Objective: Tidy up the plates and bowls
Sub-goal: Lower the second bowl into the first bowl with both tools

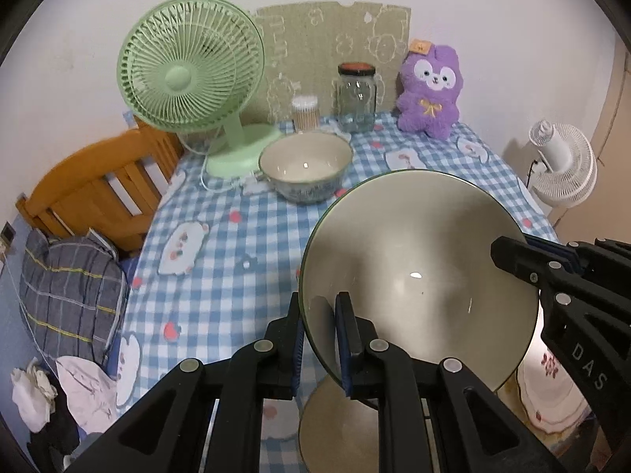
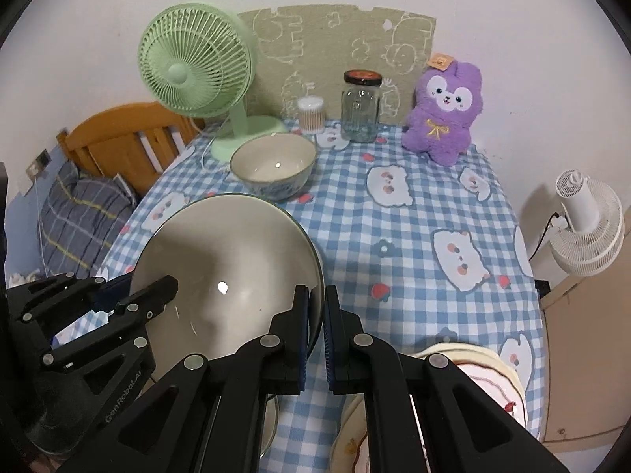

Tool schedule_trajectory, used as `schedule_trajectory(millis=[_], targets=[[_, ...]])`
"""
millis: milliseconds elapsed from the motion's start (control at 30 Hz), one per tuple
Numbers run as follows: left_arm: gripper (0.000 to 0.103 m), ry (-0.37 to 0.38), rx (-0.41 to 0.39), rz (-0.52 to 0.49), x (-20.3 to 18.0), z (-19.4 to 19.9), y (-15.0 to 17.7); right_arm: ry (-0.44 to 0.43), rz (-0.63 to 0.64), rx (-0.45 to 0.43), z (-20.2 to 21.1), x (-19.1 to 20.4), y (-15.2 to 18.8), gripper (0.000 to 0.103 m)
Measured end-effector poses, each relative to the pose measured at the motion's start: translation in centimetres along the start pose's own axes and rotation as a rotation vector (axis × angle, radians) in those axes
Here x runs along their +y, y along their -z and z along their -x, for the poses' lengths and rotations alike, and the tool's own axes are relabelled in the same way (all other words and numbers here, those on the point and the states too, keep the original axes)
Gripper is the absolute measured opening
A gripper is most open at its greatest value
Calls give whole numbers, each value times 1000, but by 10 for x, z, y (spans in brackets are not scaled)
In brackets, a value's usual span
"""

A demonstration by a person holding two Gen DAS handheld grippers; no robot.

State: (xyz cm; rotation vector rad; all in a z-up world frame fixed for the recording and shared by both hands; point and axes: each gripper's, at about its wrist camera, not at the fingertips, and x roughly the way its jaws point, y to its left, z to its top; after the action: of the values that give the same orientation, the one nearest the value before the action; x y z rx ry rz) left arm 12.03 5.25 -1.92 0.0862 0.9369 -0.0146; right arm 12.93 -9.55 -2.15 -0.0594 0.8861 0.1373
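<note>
**You have the big bowl off the tabletop, one hand-held gripper on each side of its rim.**

Your left hand-held gripper (image 1: 319, 339) is clenched on the rim of the large cream bowl (image 1: 418, 276) at its 8 o'clock edge; your right hand-held gripper (image 2: 316, 339) is clamped on the opposite rim. The bowl tilts above another dish (image 1: 339, 425) lying below it. I judge this the carry step: the likely target is the small patterned bowl (image 1: 305, 165), at 11 o'clock from the held one beside the green fan (image 1: 189, 67). Next, keep both grips level, travel together and lower squarely. The plates (image 2: 493, 374) at your 5 o'clock wait.
</note>
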Motion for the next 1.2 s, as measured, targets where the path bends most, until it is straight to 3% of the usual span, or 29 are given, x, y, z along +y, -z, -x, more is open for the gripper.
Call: schedule_trajectory(millis=[233,800,1200], targets=[[12,-3,0,-5,0,5,-4,-20,10,7,4,0,-5,9],[13,-19,-3,-8,9,39,32,-31,50,7,34,25,27,9],[13,-12,13,-23,6,41,57,-33,45,33,36,30,53,9]])
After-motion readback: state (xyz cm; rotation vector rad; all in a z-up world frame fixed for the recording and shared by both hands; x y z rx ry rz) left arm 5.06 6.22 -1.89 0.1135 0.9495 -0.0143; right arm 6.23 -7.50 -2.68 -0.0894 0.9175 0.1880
